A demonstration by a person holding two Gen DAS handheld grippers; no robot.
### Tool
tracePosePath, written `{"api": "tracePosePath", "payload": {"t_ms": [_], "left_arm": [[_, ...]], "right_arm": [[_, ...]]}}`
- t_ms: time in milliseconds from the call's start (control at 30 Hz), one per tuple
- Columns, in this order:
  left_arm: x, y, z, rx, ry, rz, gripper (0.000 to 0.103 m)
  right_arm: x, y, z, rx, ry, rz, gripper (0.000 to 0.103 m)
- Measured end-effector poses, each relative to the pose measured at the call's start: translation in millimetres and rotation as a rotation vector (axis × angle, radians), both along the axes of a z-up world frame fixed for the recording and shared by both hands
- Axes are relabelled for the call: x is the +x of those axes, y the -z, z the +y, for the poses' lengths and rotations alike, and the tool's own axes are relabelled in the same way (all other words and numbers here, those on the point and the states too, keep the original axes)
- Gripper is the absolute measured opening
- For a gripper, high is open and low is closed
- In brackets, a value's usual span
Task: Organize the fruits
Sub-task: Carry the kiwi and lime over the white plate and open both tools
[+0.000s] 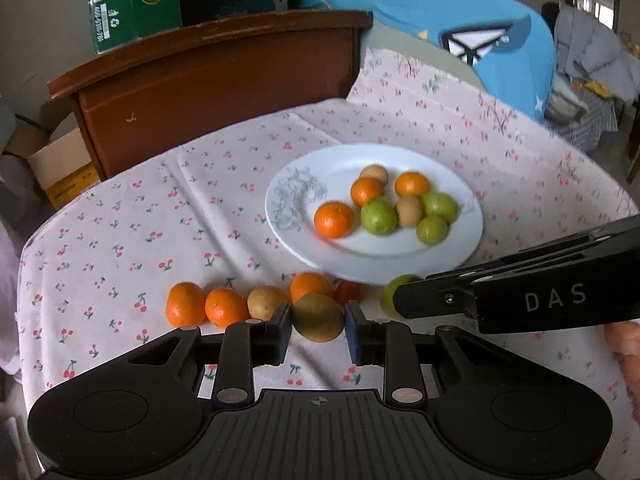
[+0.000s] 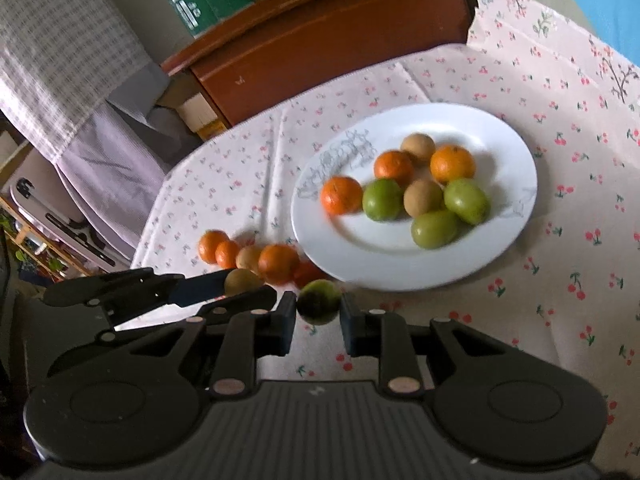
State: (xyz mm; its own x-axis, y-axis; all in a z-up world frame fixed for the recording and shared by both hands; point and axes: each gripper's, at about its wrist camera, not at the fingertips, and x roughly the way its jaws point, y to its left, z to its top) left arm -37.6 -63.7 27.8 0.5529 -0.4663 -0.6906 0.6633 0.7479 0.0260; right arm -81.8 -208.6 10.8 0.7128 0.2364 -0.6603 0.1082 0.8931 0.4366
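A white plate (image 1: 460, 248) (image 2: 516, 240) on the cherry-print cloth holds several oranges, green fruits and brown kiwis. In front of it lies a row of loose fruit: oranges (image 1: 186, 304) (image 2: 278, 263), a pale kiwi (image 1: 265, 301) and a red fruit (image 1: 347, 291). My left gripper (image 1: 318, 330) is shut on a brown kiwi (image 1: 318, 318), which also shows in the right wrist view (image 2: 240, 281). My right gripper (image 2: 318, 322) is shut on a green fruit (image 2: 319, 301), seen partly hidden in the left wrist view (image 1: 390, 294).
A brown wooden cabinet (image 1: 224, 92) stands behind the table with a green box (image 1: 132, 0) on top. A blue cushion (image 1: 460, 28) lies at the back right. Cardboard boxes (image 1: 56, 160) sit on the floor at left. The table edge curves at left (image 2: 160, 200).
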Motion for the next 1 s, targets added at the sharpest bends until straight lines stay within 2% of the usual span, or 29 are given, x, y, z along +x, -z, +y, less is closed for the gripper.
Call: {"api": "tracePosePath", "payload": {"t_ms": [167, 300, 400, 500, 800, 1000], "left_arm": [[0.4, -17.0, -1.1, -0.05, -0.015, -0.019, 0.026], [6.9, -34.5, -3.7, -0.121, -0.034, -0.011, 0.025], [12.7, -45.7, -11.7, -0.133, -0.042, -0.04, 0.026], [24.0, -51.6, -20.3, -0.155, -0.038, -0.02, 0.026], [69.6, -37.1, -44.6, -0.157, -0.085, 0.064, 0.026], [90.2, -24.4, -55.5, -0.158, -0.113, 0.103, 0.026]], "right_arm": [[-0.8, -12.5, -7.6, 0.021, 0.015, -0.04, 0.023], [-0.7, -29.2, -15.9, 0.017, 0.029, -0.09, 0.023], [2.5, -42.3, -26.6, 0.014, 0.048, -0.131, 0.023], [9.1, -48.0, -39.4, 0.038, 0.076, -0.143, 0.023], [32.6, -43.1, -75.0, 0.091, 0.184, -0.123, 0.023], [51.1, -34.4, -88.9, 0.075, 0.237, -0.102, 0.02]]}}
